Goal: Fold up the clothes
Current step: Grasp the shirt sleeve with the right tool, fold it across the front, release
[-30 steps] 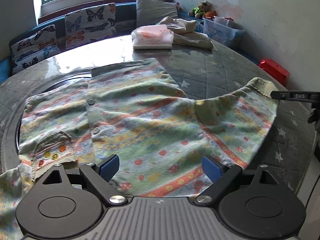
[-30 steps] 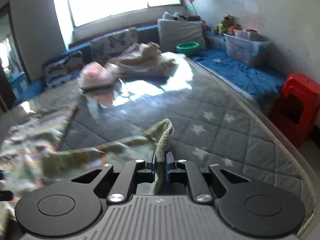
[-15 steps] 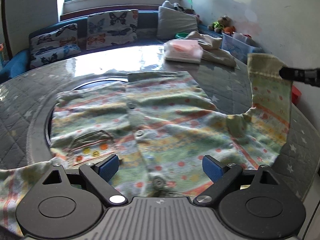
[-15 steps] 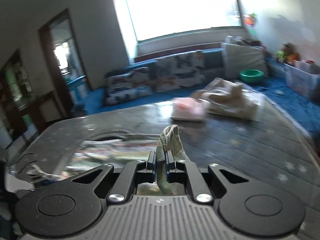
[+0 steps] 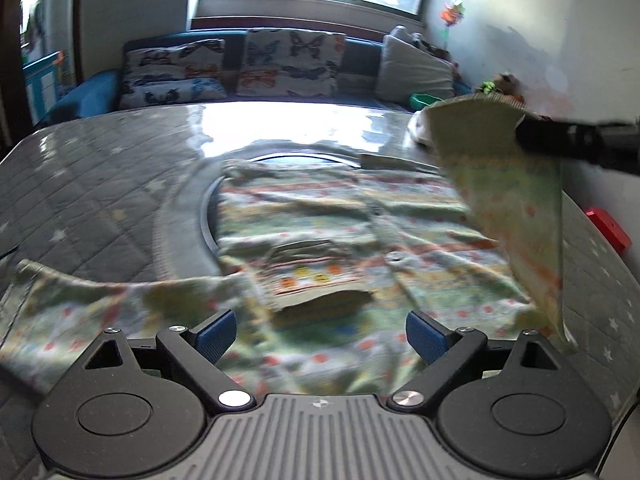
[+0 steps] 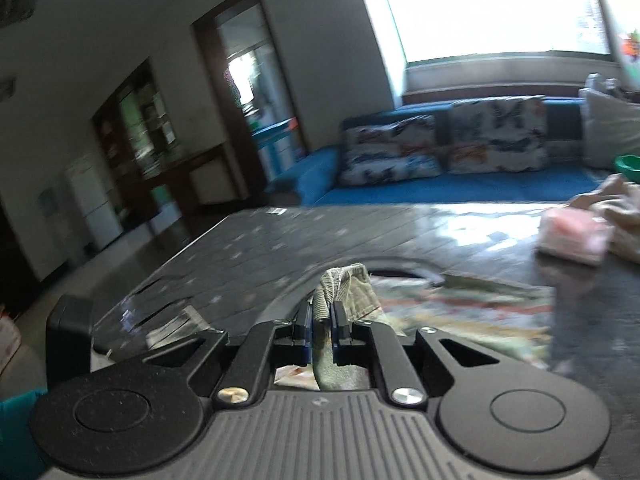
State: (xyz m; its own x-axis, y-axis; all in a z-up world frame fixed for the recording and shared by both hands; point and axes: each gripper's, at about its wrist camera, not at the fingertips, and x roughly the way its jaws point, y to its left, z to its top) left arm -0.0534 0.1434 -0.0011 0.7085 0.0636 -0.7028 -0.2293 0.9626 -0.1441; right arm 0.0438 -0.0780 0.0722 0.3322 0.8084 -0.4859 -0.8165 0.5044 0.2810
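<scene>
Over the near hem of the patterned shirt (image 5: pixel 320 248) spread on the table (image 5: pixel 100 168), the left gripper (image 5: pixel 320 334) hangs spread and empty, while the right gripper (image 6: pixel 321 320), clamped on the right sleeve (image 5: pixel 516 216), has lifted it higher and leftward, starting the inward fold.

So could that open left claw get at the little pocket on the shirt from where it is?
Probably yes: the left claw is open, the pocket lies just ahead, nothing between them.
</scene>
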